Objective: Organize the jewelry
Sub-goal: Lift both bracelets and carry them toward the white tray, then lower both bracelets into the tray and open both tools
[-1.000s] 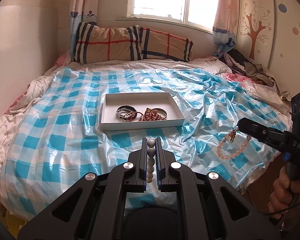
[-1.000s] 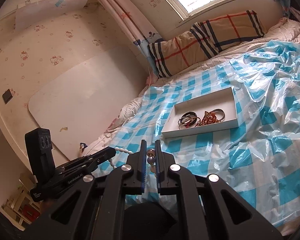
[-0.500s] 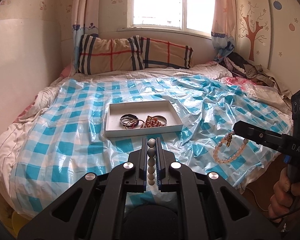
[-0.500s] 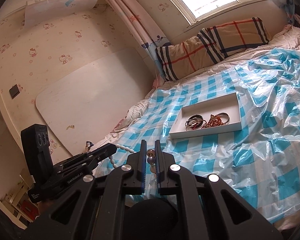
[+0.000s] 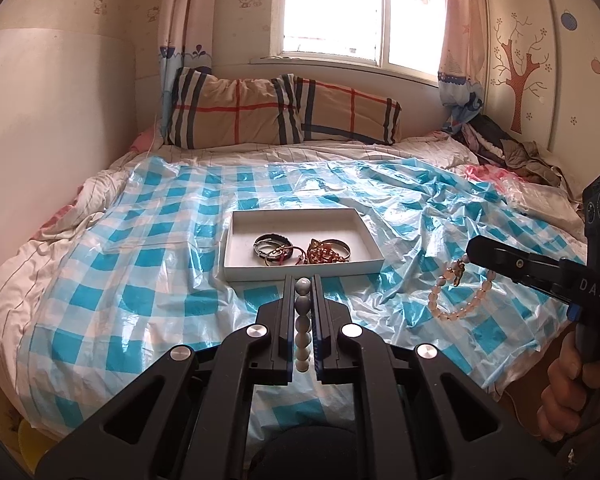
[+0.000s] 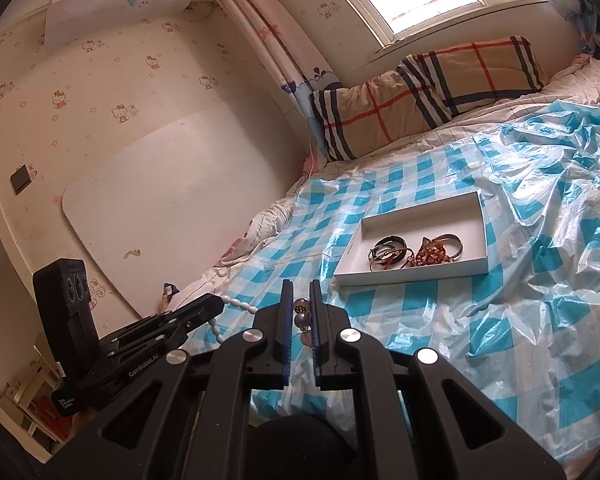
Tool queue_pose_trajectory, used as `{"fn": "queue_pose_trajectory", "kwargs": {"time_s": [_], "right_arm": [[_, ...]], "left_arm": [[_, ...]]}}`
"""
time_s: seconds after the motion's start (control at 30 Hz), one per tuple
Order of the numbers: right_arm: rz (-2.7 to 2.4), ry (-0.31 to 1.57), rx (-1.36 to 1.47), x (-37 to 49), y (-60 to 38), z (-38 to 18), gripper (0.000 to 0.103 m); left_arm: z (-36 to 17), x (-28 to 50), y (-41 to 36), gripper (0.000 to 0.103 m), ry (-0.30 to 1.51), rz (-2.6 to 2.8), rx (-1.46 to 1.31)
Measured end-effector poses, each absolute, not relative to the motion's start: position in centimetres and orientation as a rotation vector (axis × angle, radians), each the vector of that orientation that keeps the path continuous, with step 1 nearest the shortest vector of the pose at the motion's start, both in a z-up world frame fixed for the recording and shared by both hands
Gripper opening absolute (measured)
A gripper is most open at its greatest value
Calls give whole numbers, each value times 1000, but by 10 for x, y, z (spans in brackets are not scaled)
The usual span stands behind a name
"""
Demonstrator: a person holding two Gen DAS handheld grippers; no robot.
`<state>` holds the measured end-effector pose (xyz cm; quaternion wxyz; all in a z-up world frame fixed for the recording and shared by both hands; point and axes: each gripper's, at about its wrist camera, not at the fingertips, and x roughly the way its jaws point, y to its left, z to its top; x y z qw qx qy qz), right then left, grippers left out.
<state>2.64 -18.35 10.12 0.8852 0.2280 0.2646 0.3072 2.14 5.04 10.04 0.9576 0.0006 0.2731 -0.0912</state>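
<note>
Beads: left hand-held gripper [image 5: 302,286] pinches smooth white strand [image 5: 302,328]; right hand-held gripper [image 6: 301,286] pinches rounded pink bracelet [image 5: 458,294].

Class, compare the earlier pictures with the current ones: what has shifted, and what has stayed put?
Both hands drew back slightly from the white tray, which now looks a little farther off. Nothing was taken hold of or let go: the left gripper still pinches the white bead string, and the right gripper still holds the pink bead bracelet. The bangles stay in the tray.
</note>
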Motion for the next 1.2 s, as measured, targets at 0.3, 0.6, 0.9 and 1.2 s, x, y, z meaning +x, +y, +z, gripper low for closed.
{"fn": "queue_pose_trajectory", "kwargs": {"time_s": [0.3,0.6,0.9,1.2], "right_arm": [[644,553,472,40,-179,100,9],[640,559,468,49,-177,98,9],[612,582,465,111,-176,78,9],[581,624,461,195,-173,43,9]], "left_arm": [[98,32,52,7,552,-180,-3],[96,49,48,7,553,-188,-2],[84,117,46,7,553,-208,-14],[47,201,43,7,601,-211,-26]]}}
